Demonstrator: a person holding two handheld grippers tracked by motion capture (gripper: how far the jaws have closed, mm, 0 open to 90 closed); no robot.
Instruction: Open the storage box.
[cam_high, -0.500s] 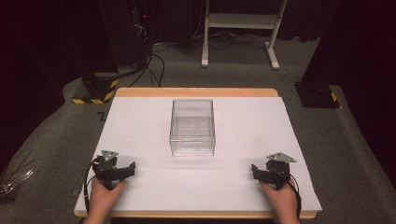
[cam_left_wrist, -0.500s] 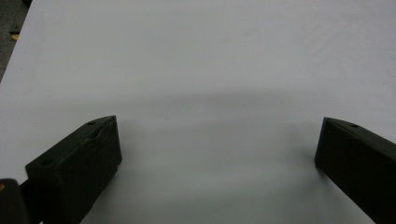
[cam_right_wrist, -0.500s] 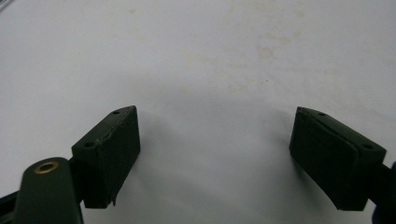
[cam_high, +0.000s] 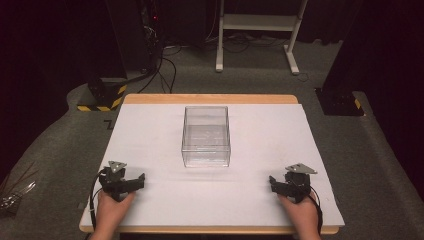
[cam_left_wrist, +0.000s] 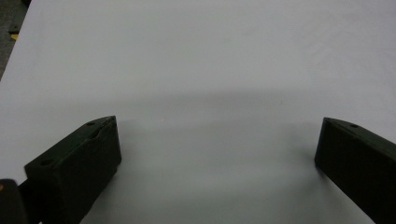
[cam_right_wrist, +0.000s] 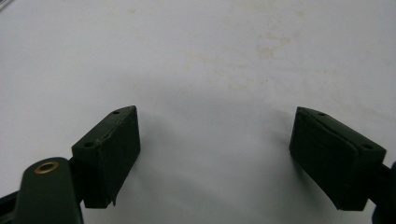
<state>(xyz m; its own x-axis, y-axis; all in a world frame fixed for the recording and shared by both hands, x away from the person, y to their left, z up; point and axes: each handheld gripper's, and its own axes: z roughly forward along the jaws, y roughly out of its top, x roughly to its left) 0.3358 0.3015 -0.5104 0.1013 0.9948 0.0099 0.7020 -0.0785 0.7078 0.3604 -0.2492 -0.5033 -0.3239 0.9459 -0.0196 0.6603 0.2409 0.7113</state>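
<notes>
A clear plastic box (cam_high: 206, 136) stands open-topped on the white sheet (cam_high: 150, 125) in the middle of the table, with nothing visible inside. My left gripper (cam_high: 134, 181) rests near the front left corner, held by a hand. My right gripper (cam_high: 276, 184) rests near the front right, also in a hand. In the left gripper view the left gripper (cam_left_wrist: 217, 140) has its jaws wide apart over bare white surface. In the right gripper view the right gripper (cam_right_wrist: 215, 135) is likewise open, with only faintly stained white sheet between its fingers. Both sit well short of the box.
The wooden table edge (cam_high: 210, 98) frames the sheet at the back. Beyond it on the floor are a white stand's legs (cam_high: 255, 30), cables (cam_high: 165, 65) and a yellow-and-black striped base (cam_high: 102, 97). A dark base (cam_high: 340, 102) stands at the right.
</notes>
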